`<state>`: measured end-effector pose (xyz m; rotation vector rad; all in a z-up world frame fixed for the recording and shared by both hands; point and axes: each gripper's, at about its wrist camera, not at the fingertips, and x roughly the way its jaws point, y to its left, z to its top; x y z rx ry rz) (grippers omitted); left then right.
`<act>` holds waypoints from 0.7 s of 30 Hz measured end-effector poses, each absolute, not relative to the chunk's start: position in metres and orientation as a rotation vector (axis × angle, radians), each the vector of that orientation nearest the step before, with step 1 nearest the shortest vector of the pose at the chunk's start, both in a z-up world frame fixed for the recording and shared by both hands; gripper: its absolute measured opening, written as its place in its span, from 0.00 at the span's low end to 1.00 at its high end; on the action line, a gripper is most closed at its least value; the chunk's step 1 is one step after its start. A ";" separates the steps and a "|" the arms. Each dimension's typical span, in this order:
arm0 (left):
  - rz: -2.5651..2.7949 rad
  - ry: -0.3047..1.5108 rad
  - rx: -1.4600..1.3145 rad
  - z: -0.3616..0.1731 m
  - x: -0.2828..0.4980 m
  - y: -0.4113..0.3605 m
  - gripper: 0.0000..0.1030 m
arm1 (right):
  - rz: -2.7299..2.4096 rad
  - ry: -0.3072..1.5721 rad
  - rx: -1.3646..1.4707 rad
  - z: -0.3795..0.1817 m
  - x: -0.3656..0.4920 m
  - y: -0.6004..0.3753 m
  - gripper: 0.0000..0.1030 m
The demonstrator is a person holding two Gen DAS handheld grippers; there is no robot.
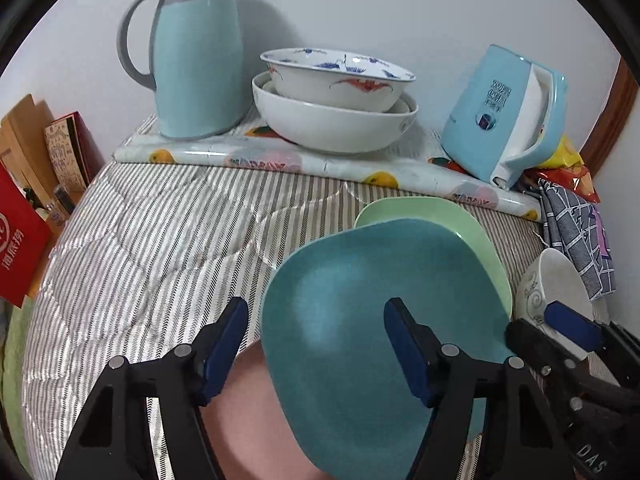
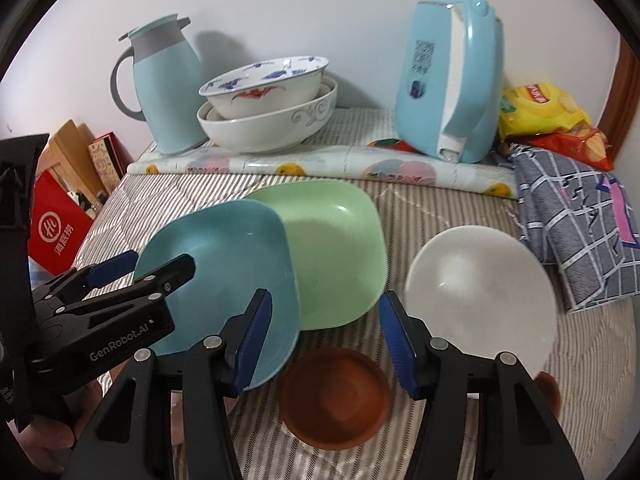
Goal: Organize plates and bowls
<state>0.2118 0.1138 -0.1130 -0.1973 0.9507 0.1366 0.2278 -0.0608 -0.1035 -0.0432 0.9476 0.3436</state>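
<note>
A teal square plate (image 1: 372, 320) (image 2: 224, 264) lies tilted, overlapping a light green square plate (image 1: 432, 216) (image 2: 340, 252). My left gripper (image 1: 316, 352) is open, its fingers straddling the teal plate's left edge; in the right wrist view it (image 2: 148, 268) reaches over that plate's left rim. My right gripper (image 2: 324, 340) is open and empty above a small brown bowl (image 2: 334, 398). A white bowl (image 2: 480, 296) (image 1: 552, 284) sits to the right, beside my right gripper's finger (image 1: 572, 324). Two stacked bowls, a patterned one (image 1: 336, 76) (image 2: 264, 84) in a white one (image 1: 332, 124) (image 2: 268, 124), stand at the back.
A teal thermos jug (image 1: 196, 48) (image 2: 164, 80) and a light blue kettle (image 1: 504, 116) (image 2: 452, 80) stand at the back on a fruit-print mat (image 1: 280, 160). A checked cloth (image 2: 576, 228) and snack bags (image 2: 544, 116) lie right. A red box (image 1: 20, 240) stands left. The striped tablecloth (image 1: 160, 248) covers the table.
</note>
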 end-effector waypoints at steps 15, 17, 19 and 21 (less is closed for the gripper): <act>0.113 0.974 -0.220 -0.128 0.220 0.119 0.27 | 0.344 1.019 -0.058 -0.132 0.240 -0.047 0.14; 0.110 0.975 -0.228 -0.127 0.220 0.121 0.23 | 0.342 1.016 -0.060 -0.132 0.239 -0.045 0.09; 0.112 0.973 -0.232 -0.126 0.219 0.123 0.20 | 0.333 1.008 -0.067 -0.131 0.238 -0.044 0.09; 0.116 0.969 -0.234 -0.125 0.217 0.124 0.16 | 0.333 1.002 -0.072 -0.131 0.236 -0.043 0.09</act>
